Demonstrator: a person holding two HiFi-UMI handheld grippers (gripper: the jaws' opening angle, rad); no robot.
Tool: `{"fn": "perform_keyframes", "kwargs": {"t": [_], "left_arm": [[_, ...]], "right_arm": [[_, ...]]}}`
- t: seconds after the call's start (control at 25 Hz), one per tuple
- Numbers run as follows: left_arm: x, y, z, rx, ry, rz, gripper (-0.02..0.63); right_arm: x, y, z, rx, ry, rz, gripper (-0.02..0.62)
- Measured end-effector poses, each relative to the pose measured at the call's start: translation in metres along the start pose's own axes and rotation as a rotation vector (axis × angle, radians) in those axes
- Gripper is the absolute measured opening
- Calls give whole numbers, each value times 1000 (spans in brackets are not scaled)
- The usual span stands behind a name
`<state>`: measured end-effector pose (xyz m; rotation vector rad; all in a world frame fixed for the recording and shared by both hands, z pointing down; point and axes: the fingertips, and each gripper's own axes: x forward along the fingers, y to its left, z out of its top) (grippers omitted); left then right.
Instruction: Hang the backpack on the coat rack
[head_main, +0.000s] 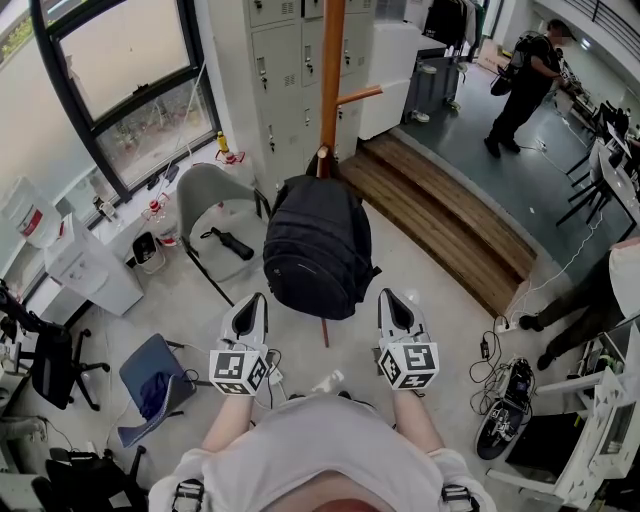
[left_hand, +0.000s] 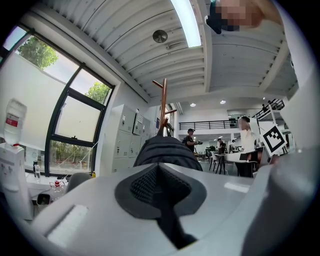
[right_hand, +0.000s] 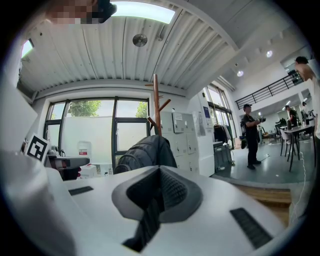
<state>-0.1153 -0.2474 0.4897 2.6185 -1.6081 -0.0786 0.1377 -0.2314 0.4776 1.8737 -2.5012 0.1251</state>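
One black fabric backpack (head_main: 318, 245) hangs on one wooden coat rack (head_main: 331, 70) at twelve o'clock. The left gripper (head_main: 249, 305) and right gripper (head_main: 394, 302) are closed and empty. Only the gripper views show the white ribbed ceiling (left_hand: 150, 55).

Coat rack (head_main: 331, 70): pole top cut off by the head view's top edge, middle stretch hidden behind the backpack (head_main: 315, 245). How the backpack's loop sits on the peg (head_main: 322, 155) is too small to tell. Both gripper views: backpack's lower half is hidden behind the gripper bodies. Person's hands are hidden under the left gripper (head_main: 256, 300) and right gripper (head_main: 389, 297). Bystander (head_main: 590, 295) is cut off at the right edge, only leg and shoe showing. Lockers (head_main: 275, 60): labels too small to read.
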Motion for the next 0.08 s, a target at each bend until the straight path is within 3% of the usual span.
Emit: {"fn": "perform_keyframes", "kwargs": {"t": [0.08], "left_arm": [[1, 2, 0, 2, 1, 6, 9]], "right_arm": [[1, 0, -2, 1, 3, 1, 8]]}}
